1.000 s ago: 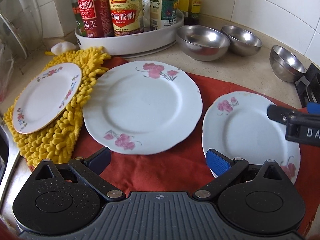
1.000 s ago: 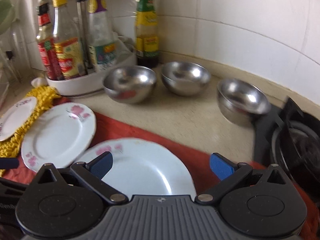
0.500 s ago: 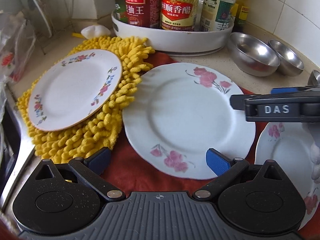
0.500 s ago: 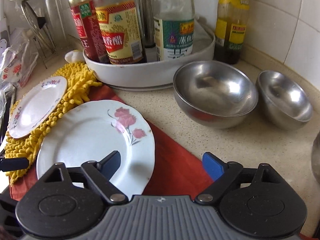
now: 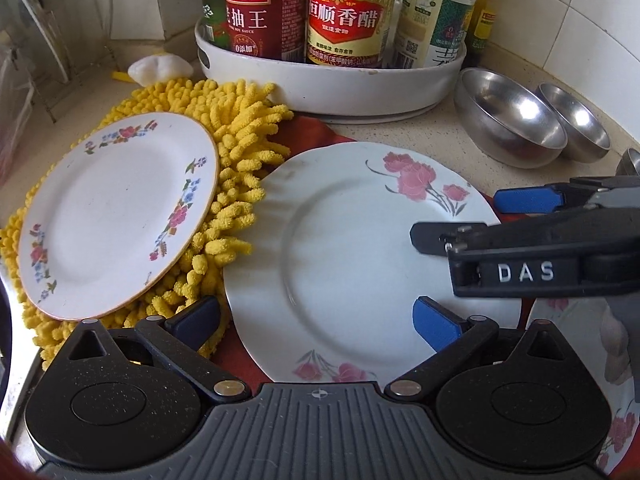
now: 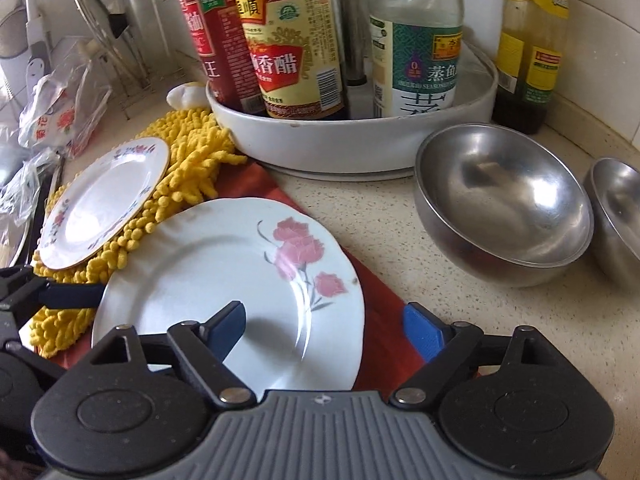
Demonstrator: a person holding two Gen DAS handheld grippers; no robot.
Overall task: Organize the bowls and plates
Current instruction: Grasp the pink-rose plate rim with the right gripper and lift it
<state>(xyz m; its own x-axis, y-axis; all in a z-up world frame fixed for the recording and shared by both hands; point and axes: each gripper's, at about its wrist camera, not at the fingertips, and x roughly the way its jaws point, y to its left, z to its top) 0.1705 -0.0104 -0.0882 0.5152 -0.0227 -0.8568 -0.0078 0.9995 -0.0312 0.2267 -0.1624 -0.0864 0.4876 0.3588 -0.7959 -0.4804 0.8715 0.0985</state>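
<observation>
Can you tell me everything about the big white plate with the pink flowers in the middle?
The big plate is white and glossy, like china, with a wavy rim. Pink flowers with grey-green stems are painted near its far edge and again near its close edge. It is empty and lies flat on a red cloth, its left edge against a fluffy yellow mat. Both sets of tongs are open around it, not gripping it.

Soft daylight keeps both fisheye views bright and mostly sharp, with white glare on the steel bowls (image 5: 516, 120) and bottle labels, a soft gripper shadow on the rose plate (image 6: 240, 280), curved wall tiles and dark vignetted corners at the edges.
</observation>
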